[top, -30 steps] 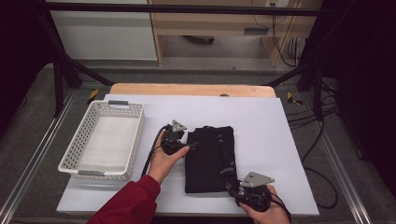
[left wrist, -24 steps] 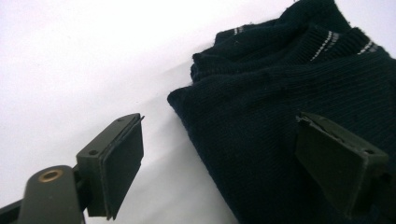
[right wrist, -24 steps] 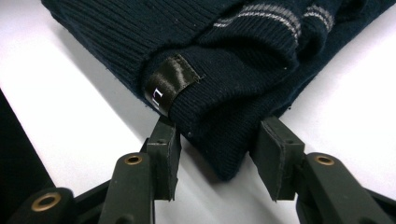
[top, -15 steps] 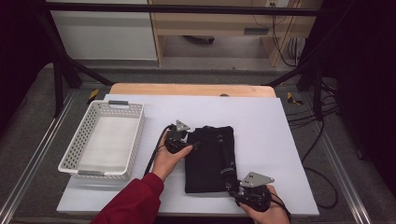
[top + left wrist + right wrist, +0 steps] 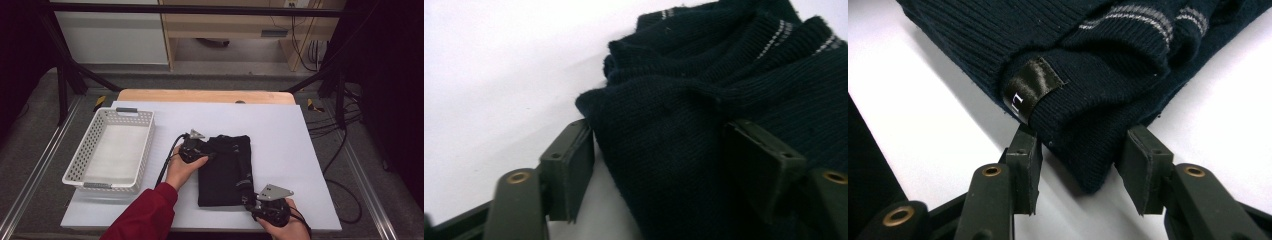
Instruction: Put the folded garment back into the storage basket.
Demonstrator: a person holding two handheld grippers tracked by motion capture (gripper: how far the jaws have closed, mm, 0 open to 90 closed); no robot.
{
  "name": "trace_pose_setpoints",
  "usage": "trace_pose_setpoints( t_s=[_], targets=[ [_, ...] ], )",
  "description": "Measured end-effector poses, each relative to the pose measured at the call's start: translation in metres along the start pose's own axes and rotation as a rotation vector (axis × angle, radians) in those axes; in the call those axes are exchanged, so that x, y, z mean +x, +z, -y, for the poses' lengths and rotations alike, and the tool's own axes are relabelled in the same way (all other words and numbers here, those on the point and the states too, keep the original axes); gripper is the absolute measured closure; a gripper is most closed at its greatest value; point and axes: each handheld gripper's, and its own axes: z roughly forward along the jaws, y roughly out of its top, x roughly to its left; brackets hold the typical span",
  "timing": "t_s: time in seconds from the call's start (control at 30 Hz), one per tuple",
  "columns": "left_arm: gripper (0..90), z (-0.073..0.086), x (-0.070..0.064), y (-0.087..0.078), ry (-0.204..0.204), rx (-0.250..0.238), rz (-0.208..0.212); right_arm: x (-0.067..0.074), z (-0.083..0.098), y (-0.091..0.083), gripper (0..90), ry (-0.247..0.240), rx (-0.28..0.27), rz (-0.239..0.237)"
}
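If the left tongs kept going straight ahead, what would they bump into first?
Probably the dark knitted sweater. The left tongs already straddle its folded edge, and their jaws have just been closing around it, so the cloth lies right ahead.

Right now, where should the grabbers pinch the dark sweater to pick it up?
Probably at opposite corners of the folded sweater. The left gripper comes from its left edge, the right gripper from its near corner, where thick folded layers bulge between the jaws.
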Motion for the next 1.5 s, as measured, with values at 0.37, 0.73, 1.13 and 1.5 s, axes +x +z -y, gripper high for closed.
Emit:
trace_pose_setpoints(
  t_s=[0.37, 0.73, 1.13, 1.5],
  targets=[
    [52.1, 0.000, -0.002, -0.003, -0.012, -0.005, 0.044, 0.000, -0.001, -0.001, 59.8, -0.003, -0.005, 0.001],
    [61.4, -0.002, -0.010, -0.006, 0.010, -0.019, 0.003, 0.000, -0.003, -0.002, 77.8, -0.010, -0.010, 0.008],
    [63.6, -0.009, -0.012, -0.017, 0.031, -0.039, 0.019, 0.007, -0.019, -0.012, 82.5, -0.041, -0.026, 0.023],
    [64.1, -0.029, -0.007, -0.046, 0.075, -0.058, -0.019, 0.029, -0.054, -0.011, 83.2, -0.097, -0.038, 0.011]
  ],
)
